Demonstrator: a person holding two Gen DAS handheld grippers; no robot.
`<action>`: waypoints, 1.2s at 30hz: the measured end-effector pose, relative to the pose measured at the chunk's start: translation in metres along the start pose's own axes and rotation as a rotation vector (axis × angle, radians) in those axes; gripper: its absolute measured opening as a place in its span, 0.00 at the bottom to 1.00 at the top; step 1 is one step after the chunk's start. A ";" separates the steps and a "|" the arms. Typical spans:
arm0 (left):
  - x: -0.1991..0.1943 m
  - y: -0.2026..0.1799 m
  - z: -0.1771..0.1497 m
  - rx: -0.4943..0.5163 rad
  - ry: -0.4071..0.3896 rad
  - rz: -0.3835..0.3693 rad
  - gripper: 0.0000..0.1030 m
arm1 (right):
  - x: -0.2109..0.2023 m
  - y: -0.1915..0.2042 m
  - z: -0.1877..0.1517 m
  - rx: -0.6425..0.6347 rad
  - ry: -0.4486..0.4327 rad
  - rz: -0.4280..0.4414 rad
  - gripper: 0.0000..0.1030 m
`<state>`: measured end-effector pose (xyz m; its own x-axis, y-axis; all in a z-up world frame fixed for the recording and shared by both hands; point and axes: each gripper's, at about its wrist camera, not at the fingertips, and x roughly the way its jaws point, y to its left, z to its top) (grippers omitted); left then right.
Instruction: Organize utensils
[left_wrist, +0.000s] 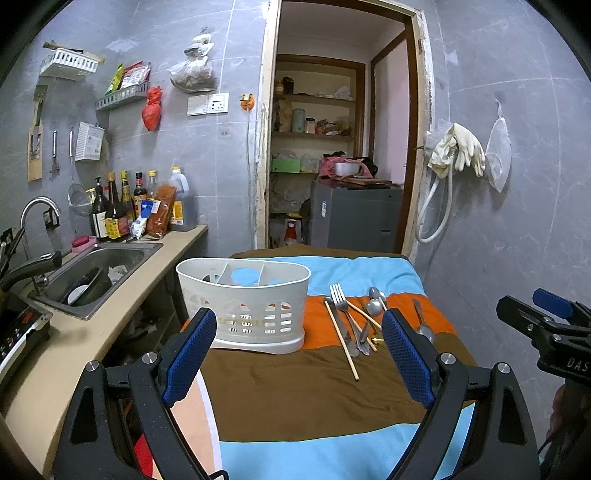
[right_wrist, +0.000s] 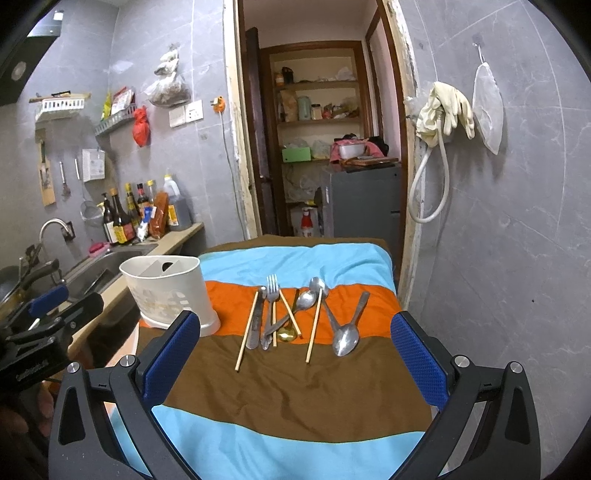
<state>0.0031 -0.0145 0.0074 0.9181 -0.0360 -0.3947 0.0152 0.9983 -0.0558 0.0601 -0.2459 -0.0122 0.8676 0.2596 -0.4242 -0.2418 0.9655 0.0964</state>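
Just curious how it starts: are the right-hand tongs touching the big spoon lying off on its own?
Apart. In the right wrist view the right tongs stand open, with bare brown cloth showing between their tips and the big spoon.

1. The left gripper (left_wrist: 299, 354) is held level, its 2 blue-padded fingers (left_wrist: 190, 354) spread wide apart with nothing between them.
2. The right gripper (right_wrist: 295, 362) sits just right of it, also level, jaws wide apart and gripping nothing.
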 end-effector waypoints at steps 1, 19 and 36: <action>0.001 0.001 0.001 0.005 0.001 -0.004 0.85 | 0.001 0.001 0.002 -0.004 0.006 -0.005 1.00; 0.044 -0.026 0.030 0.031 0.007 -0.023 0.85 | 0.023 -0.017 0.025 0.009 0.082 -0.080 1.00; 0.162 -0.089 0.044 0.014 0.033 0.031 0.85 | 0.121 -0.101 0.045 -0.067 0.048 0.065 1.00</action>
<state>0.1685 -0.1076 -0.0111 0.9045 -0.0062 -0.4264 -0.0074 0.9995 -0.0301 0.2095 -0.3115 -0.0327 0.8275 0.3188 -0.4621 -0.3269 0.9428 0.0650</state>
